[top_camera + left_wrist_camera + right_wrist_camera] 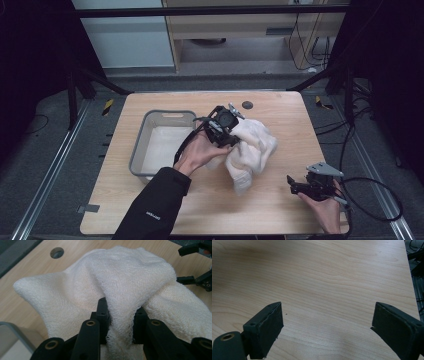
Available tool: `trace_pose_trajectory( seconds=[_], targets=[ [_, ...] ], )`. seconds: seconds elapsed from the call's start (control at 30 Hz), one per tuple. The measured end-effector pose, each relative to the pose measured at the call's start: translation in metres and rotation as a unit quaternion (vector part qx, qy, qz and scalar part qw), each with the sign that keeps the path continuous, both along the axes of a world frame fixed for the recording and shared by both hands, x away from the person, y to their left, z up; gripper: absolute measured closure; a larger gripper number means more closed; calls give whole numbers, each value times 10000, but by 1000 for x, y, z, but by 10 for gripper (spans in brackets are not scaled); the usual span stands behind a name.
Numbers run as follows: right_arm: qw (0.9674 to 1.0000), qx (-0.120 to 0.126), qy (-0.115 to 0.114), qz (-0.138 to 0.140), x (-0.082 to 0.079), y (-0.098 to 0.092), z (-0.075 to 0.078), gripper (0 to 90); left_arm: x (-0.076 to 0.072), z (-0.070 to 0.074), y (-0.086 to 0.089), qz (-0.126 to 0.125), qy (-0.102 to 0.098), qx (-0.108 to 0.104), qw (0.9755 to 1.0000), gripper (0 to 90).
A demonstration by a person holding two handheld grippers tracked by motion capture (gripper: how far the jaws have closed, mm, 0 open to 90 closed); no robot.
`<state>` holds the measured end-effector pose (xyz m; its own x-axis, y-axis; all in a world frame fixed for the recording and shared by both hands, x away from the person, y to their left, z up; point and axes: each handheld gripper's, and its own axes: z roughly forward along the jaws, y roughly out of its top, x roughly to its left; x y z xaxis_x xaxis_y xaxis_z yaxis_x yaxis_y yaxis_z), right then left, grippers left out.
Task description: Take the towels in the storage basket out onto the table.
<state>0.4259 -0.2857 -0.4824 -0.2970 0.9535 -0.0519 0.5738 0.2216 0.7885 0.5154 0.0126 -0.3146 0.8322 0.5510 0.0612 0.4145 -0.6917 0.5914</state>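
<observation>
- Pale wooden table (150,200) carries a grey plastic bin (141,141) near its left edge.
- Left gripper (119,315) pinches a fold of the crumpled white terry towel (252,150) at the table's middle.
- Right gripper (325,322), jaws spread wide, hovers near the front right corner.

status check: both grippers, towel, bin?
Left gripper shut on white towel, a fold pinched between jaws. Right gripper open, over bare table. Grey bin left of towel, unobstructed.
</observation>
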Motion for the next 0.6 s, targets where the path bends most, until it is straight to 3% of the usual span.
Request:
trace_pose_trajectory(
  seconds=[0.27, 0.6],
  targets=[
    [10000, -8, -12, 9, 0, 0, 0, 97, 0, -21, -11, -79, 38, 68, 9999, 733],
    [10000, -27, -5, 4, 0, -1, -1, 92, 1, -57, -22, -176, 237, 122, 9995, 708]
  ],
)
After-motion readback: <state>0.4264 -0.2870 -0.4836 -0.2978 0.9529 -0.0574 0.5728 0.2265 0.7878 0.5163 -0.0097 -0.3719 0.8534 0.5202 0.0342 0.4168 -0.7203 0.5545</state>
